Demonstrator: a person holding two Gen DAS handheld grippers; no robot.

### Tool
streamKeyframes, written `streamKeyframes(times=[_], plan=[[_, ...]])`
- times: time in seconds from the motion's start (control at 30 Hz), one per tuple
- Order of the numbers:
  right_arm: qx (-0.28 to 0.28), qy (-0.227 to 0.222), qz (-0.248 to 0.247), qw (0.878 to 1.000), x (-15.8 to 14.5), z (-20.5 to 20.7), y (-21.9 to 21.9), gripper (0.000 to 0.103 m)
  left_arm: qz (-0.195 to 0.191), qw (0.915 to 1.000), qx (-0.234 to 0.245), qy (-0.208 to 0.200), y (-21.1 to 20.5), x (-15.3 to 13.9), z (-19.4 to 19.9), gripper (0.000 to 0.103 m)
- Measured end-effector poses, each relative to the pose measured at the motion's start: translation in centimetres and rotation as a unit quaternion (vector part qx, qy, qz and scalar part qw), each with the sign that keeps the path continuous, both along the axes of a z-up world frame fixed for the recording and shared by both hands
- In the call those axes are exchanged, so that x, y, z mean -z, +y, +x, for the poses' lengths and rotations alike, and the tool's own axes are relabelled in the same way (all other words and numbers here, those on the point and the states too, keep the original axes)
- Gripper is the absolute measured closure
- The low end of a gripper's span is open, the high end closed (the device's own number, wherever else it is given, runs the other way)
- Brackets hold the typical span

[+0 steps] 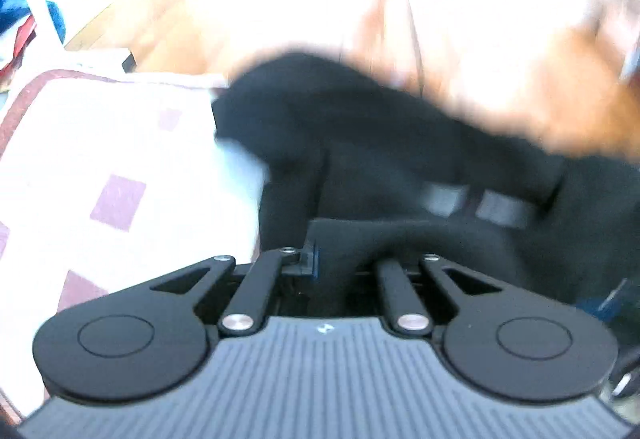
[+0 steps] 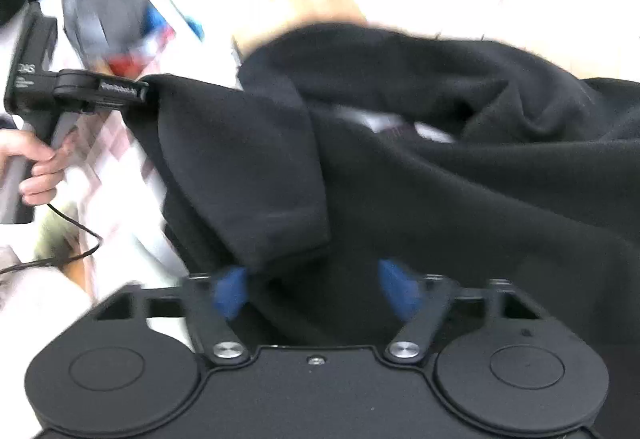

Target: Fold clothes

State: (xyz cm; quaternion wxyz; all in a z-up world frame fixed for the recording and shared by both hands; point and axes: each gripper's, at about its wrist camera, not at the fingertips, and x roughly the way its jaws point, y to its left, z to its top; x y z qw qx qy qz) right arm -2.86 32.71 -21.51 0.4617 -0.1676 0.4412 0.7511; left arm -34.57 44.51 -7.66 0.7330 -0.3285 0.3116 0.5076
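A black garment (image 1: 400,167) lies bunched on a white quilt with purple squares (image 1: 120,175). It also fills the right wrist view (image 2: 440,179). My left gripper (image 1: 344,259) is shut on a fold of the black garment; cloth covers its fingertips. It shows from the side in the right wrist view (image 2: 144,91), pinching the garment's edge and holding it up. My right gripper (image 2: 316,287) is open, its blue pads (image 2: 230,289) apart, with the garment's hem hanging between them. Both views are blurred.
The quilt's dark red border (image 1: 24,107) marks its left edge. Wooden floor (image 1: 168,19) lies beyond. Blue and red clutter (image 2: 160,27) sits behind the left gripper. A black cable (image 2: 60,251) trails from the handle.
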Motion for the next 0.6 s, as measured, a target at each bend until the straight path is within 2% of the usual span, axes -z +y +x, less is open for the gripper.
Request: streamKeyframes(times=[0.1,0.13,0.2,0.23,0.3,0.37,0.4,0.47,0.5,0.57,0.6], plan=[[0.018,0.123,-0.003,0.992,-0.8,0.9,0.1,0.016,0.015,0.9997,0.005,-0.017,-0.1,-2.7,-2.1,0.095],[0.018,0.164,-0.001,0.986,-1.3,1.2,0.2,0.017,0.025,0.9997,0.001,-0.003,-0.2,-3.2,-2.8,0.096],[0.002,0.222,0.012,0.975,-2.7,1.5,0.2,0.017,0.050,0.9972,-0.014,0.055,-0.2,-3.6,-4.5,0.096],[-0.007,0.240,0.022,0.970,-3.6,1.5,0.0,0.017,0.062,0.9943,-0.021,0.084,-0.1,-3.8,-5.4,0.096],[-0.030,0.251,0.041,0.967,-5.2,1.0,0.1,0.017,0.071,0.9921,-0.028,0.100,0.4,-4.3,-7.7,0.096],[-0.044,0.198,0.036,0.979,-5.7,0.0,0.6,0.017,0.075,0.9874,-0.044,0.132,1.5,-4.6,-10.7,0.096],[-0.047,0.165,0.031,0.985,-5.7,-0.5,0.9,0.017,0.080,0.9818,-0.054,0.164,1.6,-5.0,-12.2,0.096],[-0.050,0.100,0.009,0.994,-4.7,-1.3,1.8,0.017,0.095,0.9653,-0.070,0.233,2.5,-5.0,-14.1,0.096],[-0.048,0.072,-0.010,0.996,-3.9,-1.5,2.0,0.017,0.101,0.9595,-0.079,0.251,3.1,-4.9,-15.1,0.096],[-0.032,0.034,-0.047,0.998,-2.3,-1.3,1.8,0.022,0.108,0.9502,-0.112,0.270,4.6,-4.6,-17.8,0.087],[-0.022,0.022,-0.062,0.998,-1.5,-0.9,1.4,0.022,0.109,0.9423,-0.147,0.281,5.6,-4.2,-19.3,0.076]])
